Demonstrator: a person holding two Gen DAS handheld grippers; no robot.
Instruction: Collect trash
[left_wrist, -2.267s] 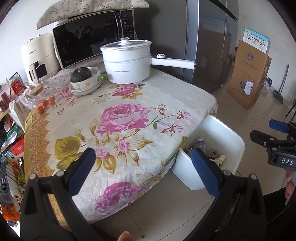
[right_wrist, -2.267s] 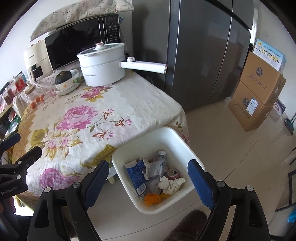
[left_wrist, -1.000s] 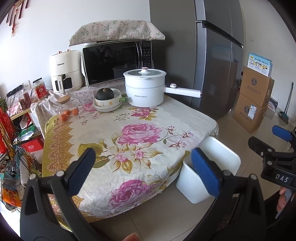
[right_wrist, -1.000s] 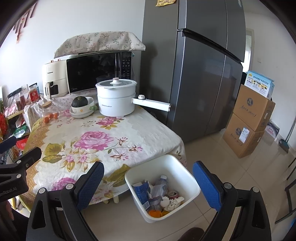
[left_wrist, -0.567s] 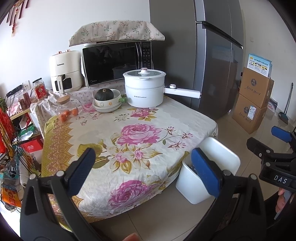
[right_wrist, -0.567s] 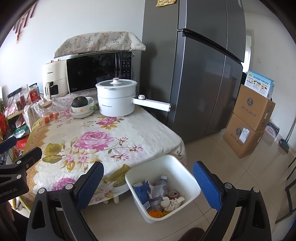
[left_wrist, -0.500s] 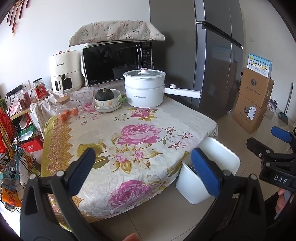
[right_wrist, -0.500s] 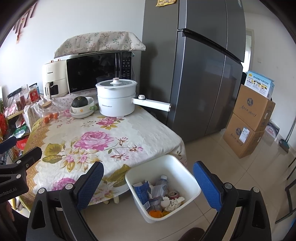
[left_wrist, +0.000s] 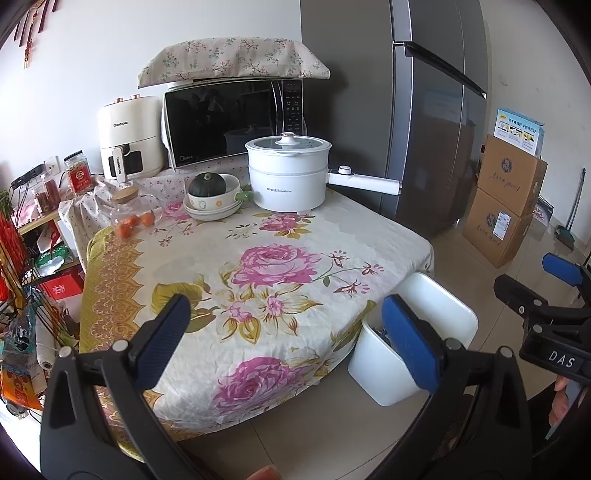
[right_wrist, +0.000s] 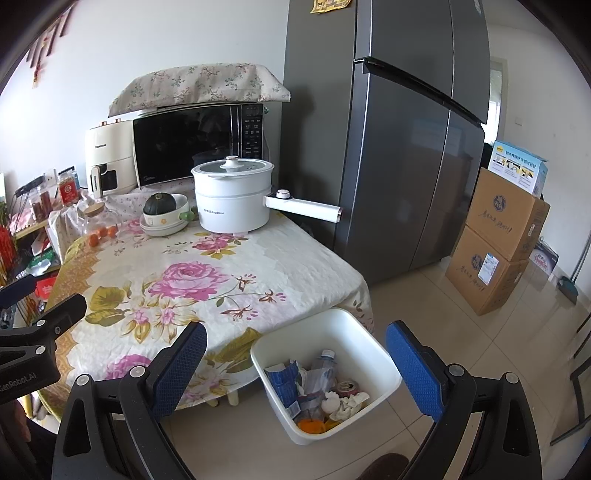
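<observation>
Nearest, left gripper (left_wrist: 286, 325) spread wide with nothing between its blue pads, poised over the near edge of the floral tablecloth (left_wrist: 258, 266); right gripper (right_wrist: 297, 356) likewise gaping and empty, held above the floor. Just beyond the right gripper, at 12 o'clock in its view, white bin (right_wrist: 332, 332) on the tiles, tucked against the table's corner. Inside it: a torn blue carton (right_wrist: 282, 382), a clear plastic bottle (right_wrist: 321, 365), a drink can (right_wrist: 345, 387), crumpled white tissue (right_wrist: 347, 404) and something orange (right_wrist: 310, 424) at the bottom. From the left wrist view, same bin at 3 o'clock, partly masked by the right-hand blue pad. Tablecloth bare across its middle. Farther back, at 12 o'clock, white electric pot (left_wrist: 288, 173) with a long handle pointing right; beside it at 11 o'clock stacked bowls (left_wrist: 212, 205) carrying a dark green squash (left_wrist: 207, 182); glass jar (left_wrist: 131, 212) with small orange fruits at 10 o'clock. Behind, microwave (left_wrist: 232, 122) under a flowered cloth and a cream air fryer (left_wrist: 127, 142). Grey fridge (right_wrist: 402, 147) at 1 o'clock, stacked cardboard boxes (right_wrist: 495, 240) at 3 o'clock.
</observation>
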